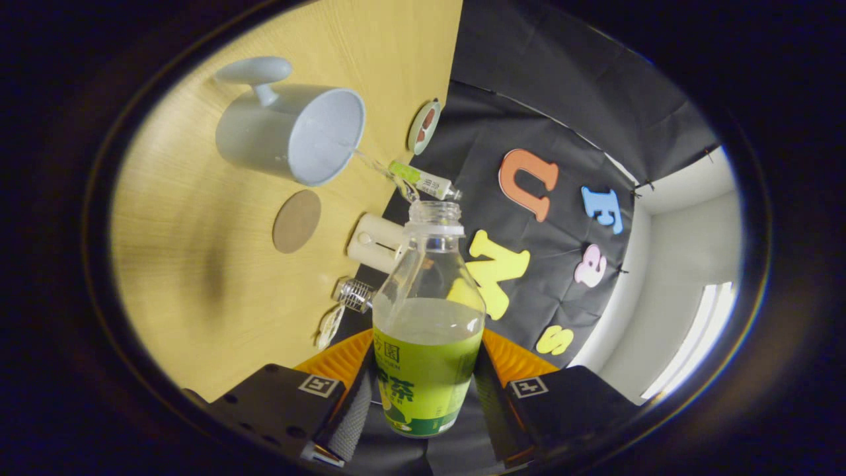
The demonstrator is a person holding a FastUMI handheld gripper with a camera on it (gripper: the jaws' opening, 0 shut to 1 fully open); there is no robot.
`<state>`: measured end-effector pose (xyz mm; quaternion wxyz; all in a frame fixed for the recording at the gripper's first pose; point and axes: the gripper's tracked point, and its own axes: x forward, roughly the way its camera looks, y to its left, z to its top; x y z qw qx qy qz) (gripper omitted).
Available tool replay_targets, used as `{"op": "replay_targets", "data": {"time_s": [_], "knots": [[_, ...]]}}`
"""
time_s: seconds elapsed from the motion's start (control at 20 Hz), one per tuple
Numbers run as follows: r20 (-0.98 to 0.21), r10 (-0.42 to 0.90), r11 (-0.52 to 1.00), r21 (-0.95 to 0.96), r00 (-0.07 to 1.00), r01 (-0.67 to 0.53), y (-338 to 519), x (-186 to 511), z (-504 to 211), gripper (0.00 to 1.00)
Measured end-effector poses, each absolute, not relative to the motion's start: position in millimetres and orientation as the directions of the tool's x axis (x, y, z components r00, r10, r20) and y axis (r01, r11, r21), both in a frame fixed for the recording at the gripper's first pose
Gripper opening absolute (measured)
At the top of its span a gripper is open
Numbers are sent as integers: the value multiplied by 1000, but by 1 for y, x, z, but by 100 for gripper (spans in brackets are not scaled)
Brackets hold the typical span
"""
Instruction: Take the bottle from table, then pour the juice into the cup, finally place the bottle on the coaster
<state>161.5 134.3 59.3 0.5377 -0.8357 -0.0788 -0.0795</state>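
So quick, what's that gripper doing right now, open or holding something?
Gripper: shut on the bottle, one finger on each side, tilted with its open mouth toward the cup.

I am seeing my gripper [423,396] showing two blocky housings, each one carrying a small square marker with a white border, and ribbed orange parts are sitting behind them. Small round holes are dotting one housing.
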Motion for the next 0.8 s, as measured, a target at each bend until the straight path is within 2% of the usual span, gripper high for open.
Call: {"op": "replay_targets", "data": {"time_s": [0.8], "knots": [[260, 64, -452, -853, 963, 261, 140, 160, 60, 79]]}}
